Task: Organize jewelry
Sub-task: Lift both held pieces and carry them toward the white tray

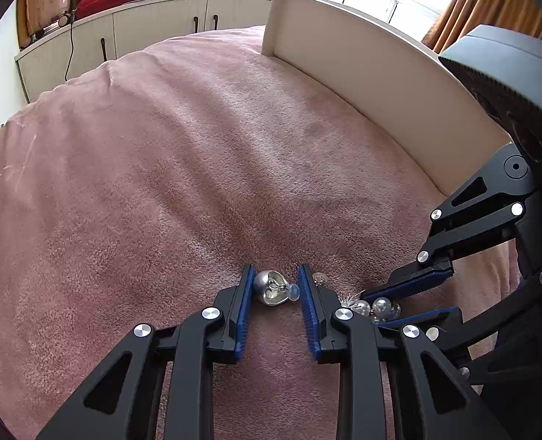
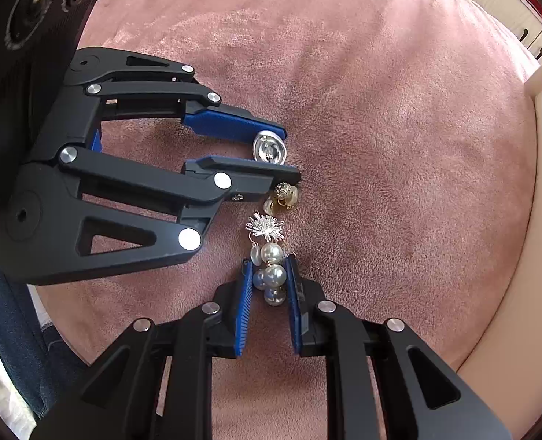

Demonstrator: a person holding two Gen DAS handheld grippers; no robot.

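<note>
Two grippers: seen over the pink bed cover [image 1: 197, 168].
Left gripper [image 1: 275, 286]: clenched on one silver heart earring [image 1: 271, 288], lower centre.
Right gripper [image 2: 269, 278]: clenched on one pearl drop earring [image 2: 272, 275], lower centre.
One gold earring [image 2: 283, 194]: lying between them.

My matt black plastic tongs [image 1: 275, 289] carry ribbed blue pads; the heart earring [image 1: 271, 288] is glossy metal, the blanket [image 1: 161, 165] plush pink.

A pink plush blanket [image 1: 183, 168] meets a white headboard [image 1: 362, 73], cabinets [image 1: 153, 29] behind.
</note>
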